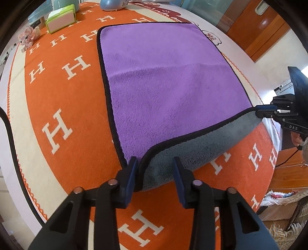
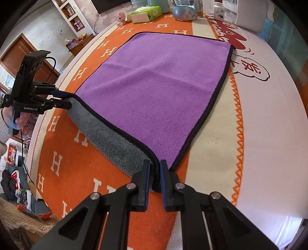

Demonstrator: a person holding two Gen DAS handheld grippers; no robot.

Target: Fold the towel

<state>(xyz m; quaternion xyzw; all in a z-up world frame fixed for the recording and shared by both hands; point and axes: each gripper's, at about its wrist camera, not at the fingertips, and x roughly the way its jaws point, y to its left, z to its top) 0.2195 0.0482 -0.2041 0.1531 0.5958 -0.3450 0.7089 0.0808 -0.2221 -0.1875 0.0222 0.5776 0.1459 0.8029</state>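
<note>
Purple towel (image 2: 157,92) corner pinched between right fingers (image 2: 163,173).

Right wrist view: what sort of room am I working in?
Probably a home living room: a tissue box and small pink toy sit on the blanket-covered table, with wooden doors behind.

A home: tissue box (image 2: 145,11), wooden doors (image 1: 256,27), shelves (image 2: 72,15).
</note>
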